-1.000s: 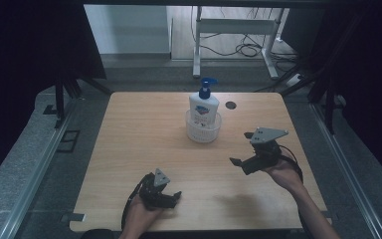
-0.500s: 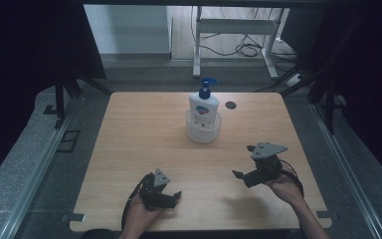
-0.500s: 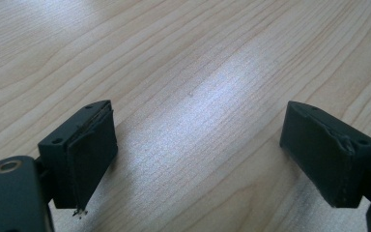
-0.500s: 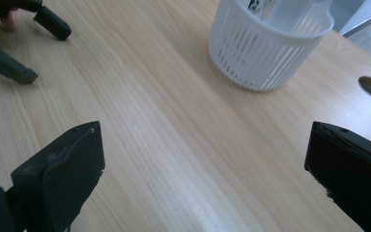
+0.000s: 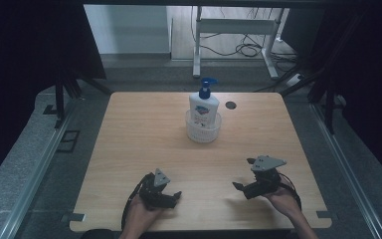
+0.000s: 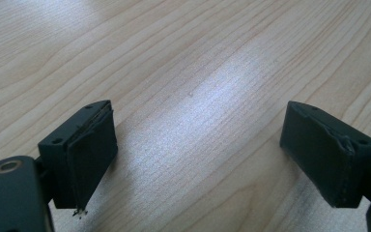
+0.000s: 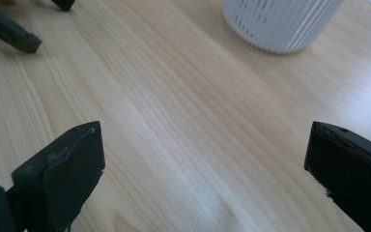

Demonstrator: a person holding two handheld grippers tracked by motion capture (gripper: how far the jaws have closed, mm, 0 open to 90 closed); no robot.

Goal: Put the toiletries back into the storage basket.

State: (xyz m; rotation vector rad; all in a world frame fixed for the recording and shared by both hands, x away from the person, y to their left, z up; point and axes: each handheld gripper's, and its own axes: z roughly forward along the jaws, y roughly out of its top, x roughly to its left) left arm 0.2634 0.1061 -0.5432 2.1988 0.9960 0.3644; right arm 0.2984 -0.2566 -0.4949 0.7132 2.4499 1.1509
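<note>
Bottle axis: the pump bottle (image 5: 203,105) stands upright, long axis vertical, seated in the white slatted basket (image 5: 203,130); its blue pump head (image 5: 207,83) rises at the top, spout toward 3 o'clock in the high view.
Bottle place: on the desk (image 5: 144,134), a little toward 12 o'clock of the desk's centre, well apart from both tools.
Bottle look: white body, blue and red label on the front, blue pump; the basket wraps its lower part.
Basket look: round, white, with fine vertical slits, seen at 1 o'clock in the right gripper view (image 7: 281,21).
Left tool (image 5: 165,195): near the desk's 7 o'clock edge, held in the person's left hand (image 5: 140,215); jaws spread wide apart, nothing between them but bare wood, released and empty (image 6: 198,145).
Right tool (image 5: 251,185): near the desk's 5 o'clock edge, held in the right hand (image 5: 281,200), a grey three-cornered plate on top; jaws wide apart over bare wood, released and empty (image 7: 200,164), the basket ahead of them.
Small dark spot (image 5: 230,105): a round dark mark on the desk at 3 o'clock of the bottle, near it but apart.
</note>
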